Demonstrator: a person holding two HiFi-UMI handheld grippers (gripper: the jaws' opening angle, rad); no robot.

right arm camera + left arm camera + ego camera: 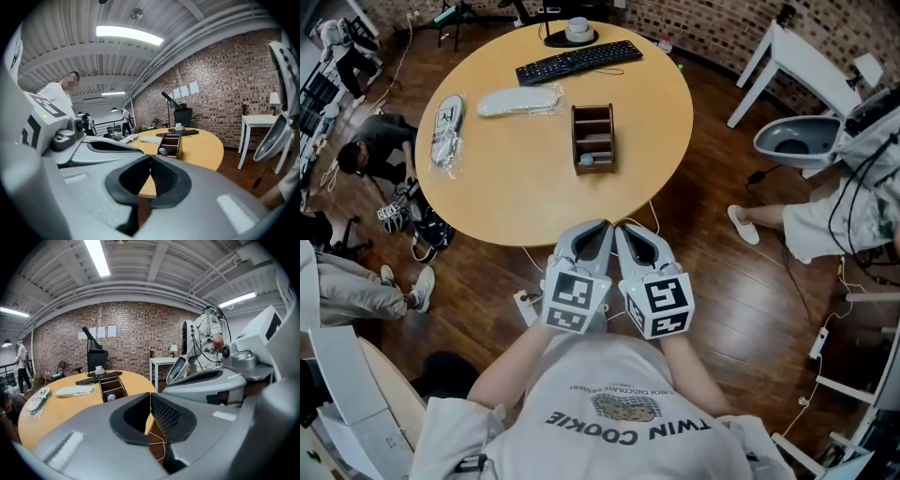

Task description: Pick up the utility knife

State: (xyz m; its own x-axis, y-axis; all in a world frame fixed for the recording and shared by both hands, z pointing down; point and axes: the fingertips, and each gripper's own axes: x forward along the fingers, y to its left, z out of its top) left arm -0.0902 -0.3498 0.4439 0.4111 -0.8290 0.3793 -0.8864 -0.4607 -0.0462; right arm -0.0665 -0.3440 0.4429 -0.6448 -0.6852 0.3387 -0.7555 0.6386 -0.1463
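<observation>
A brick-walled room with a dark wooden floor holds a round wooden desk (516, 202) in the upper middle of the head view. At its far edge lies a black keyboard (578, 60). Near the centre stands a wooden organizer (592, 137) with a small bluish round thing in its nearest compartment. On the left part of the desk lie two plastic-wrapped packs, a long white one (519, 100) and a darker-printed one (445, 130). Which of them is the utility knife I cannot tell.

The left claw (603, 225) and the right claw (623, 228) sit side by side at the lower centre, tips at the desk's near edge. Each has its jaws pressed together with nothing between them, well apart from both packs.
</observation>
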